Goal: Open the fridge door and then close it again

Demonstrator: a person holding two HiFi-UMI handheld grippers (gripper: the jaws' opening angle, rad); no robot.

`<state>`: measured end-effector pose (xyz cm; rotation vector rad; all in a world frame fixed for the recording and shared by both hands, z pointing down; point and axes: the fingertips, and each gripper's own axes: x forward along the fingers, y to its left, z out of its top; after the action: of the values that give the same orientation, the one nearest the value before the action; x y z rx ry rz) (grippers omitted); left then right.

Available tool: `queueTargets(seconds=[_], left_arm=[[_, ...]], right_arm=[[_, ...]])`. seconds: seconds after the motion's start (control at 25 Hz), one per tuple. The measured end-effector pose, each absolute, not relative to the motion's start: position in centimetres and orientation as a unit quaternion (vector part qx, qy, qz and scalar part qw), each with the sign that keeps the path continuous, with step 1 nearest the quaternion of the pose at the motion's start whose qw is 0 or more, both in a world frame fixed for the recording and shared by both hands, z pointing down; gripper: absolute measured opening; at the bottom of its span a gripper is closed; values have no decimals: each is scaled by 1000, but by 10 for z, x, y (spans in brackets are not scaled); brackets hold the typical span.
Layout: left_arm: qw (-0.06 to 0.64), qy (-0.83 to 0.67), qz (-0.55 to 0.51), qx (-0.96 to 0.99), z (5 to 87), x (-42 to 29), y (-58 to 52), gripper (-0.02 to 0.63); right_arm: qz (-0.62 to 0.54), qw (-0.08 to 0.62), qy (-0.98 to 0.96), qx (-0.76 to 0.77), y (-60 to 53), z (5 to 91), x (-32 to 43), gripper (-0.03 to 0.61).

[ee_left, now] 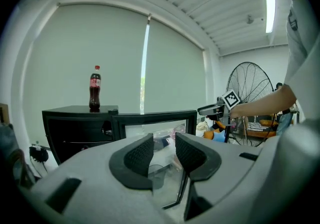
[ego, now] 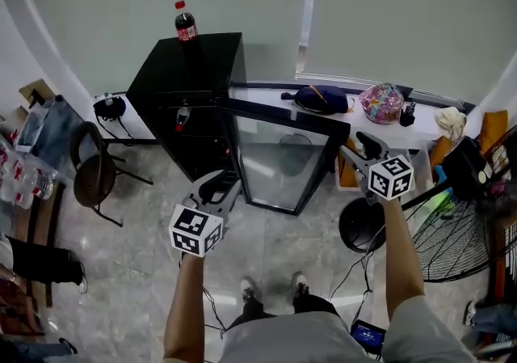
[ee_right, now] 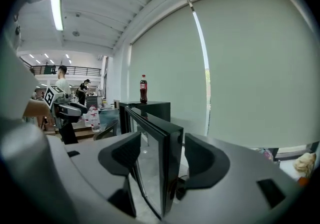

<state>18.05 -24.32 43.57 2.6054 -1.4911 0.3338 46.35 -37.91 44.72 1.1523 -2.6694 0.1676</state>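
Head view: one fridge (ego: 190, 70), one open door (ego: 279, 163). Its edge is straddled by the wide-spread right tool (ego: 355, 149); left tool (ego: 220, 189) half-spread, empty.

Glossy fridge (ego: 194, 62), glass door (ego: 283, 166)

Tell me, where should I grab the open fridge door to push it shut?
Grab the fridge door by its free upright edge, the side away from the fridge. Come at it edge-on. That edge is thin and straight, so it fits between the tongs. The right tongs sit around it, jaws apart, not squeezing.
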Motion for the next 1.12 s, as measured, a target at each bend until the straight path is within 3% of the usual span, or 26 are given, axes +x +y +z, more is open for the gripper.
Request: queueTargets(seconds=[0.4, 0.56, 1.12], left_arm=[[71, -511, 138, 845, 458, 192, -230, 127], [82, -523, 134, 838, 465, 190, -220, 126], [107, -525, 118, 836, 492, 206, -183, 126]], right_arm=[[76, 124, -936, 321, -414, 478, 452, 273], [77, 115, -938, 319, -414, 483, 449, 223], [70, 86, -927, 358, -395, 481, 447, 209]])
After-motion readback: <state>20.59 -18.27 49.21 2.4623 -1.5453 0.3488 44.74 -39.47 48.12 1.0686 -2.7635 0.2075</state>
